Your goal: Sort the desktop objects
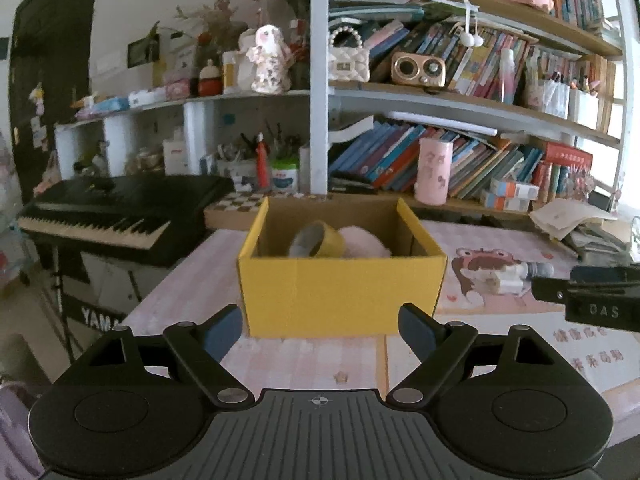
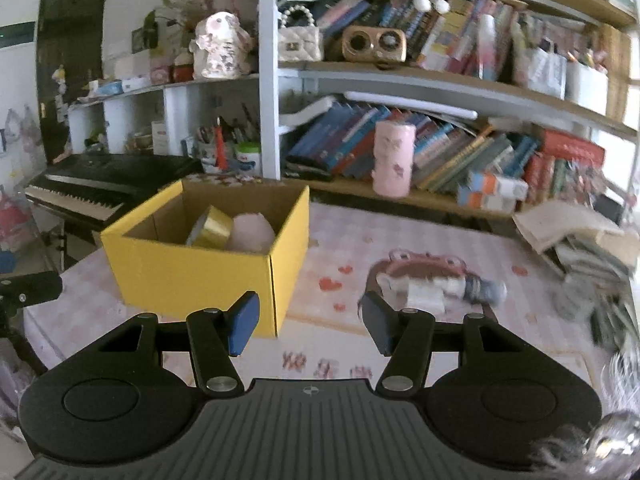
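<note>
Yellow box (image 1: 340, 292) sits near the tabletop's (image 1: 304, 360) left edge, holding a tape roll (image 1: 318, 239) and a pink item. Bare pink mat lies before both hand-held grippers: left (image 1: 320, 334) spread wide and empty, right (image 2: 308, 322) partly open and empty. A small bottle (image 2: 452, 286) lies right. The keyboard (image 1: 120, 208) reads "YAMA".

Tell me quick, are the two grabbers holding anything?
Left gripper: open, holding nothing.
Right gripper: open, holding nothing.
</note>
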